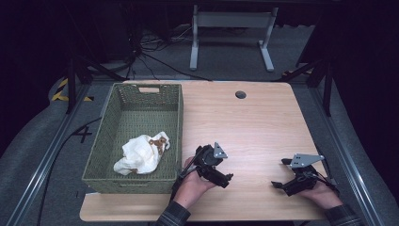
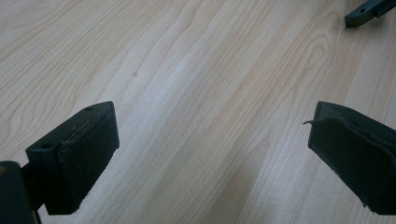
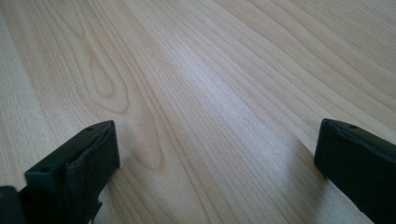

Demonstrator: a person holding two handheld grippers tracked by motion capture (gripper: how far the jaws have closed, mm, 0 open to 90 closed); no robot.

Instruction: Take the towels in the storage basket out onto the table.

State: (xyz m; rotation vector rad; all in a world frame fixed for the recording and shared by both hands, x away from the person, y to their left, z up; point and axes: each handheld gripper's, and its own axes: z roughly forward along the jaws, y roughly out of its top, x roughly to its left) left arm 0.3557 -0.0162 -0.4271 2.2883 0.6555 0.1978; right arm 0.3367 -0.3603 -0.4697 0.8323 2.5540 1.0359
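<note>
Left gripper: the black two-jaw left gripper (image 1: 226, 177) was held low over the light wooden surface (image 1: 263, 127), at the near side, just right of the basket's near right corner. Its jaws stood wide apart with nothing between them; in the left gripper view (image 2: 210, 154) only bare wood grain was between them.

Left hand: the person's left hand (image 1: 193, 186) held this gripper from below, and a checked dark sleeve (image 1: 171, 216) was at the near edge.

Right gripper: the black two-jaw right gripper (image 1: 278, 184) was near the near right corner of the surface, well apart from the left one. Its jaws were also spread open and empty, which the right gripper view (image 3: 215, 163) showed over bare wood.

Right hand: the person's right hand (image 1: 322, 193) held it, close to the near edge.

Grey plates: a grey three-cornered plate was on top of each gripper.

Basket: the green woven rectangular basket (image 1: 124, 101) stood on the left part of the surface, and its left side reached past the surface's edge.

Cloth: the crumpled cream-white cloth with brown marks (image 1: 141, 154) lay inside the basket, in its near half, close to the right wall. Neither gripper touched it; the left gripper was the nearer one, outside the basket.

Hole: a small dark round hole (image 1: 240, 94) was in the far part of the surface.
</note>
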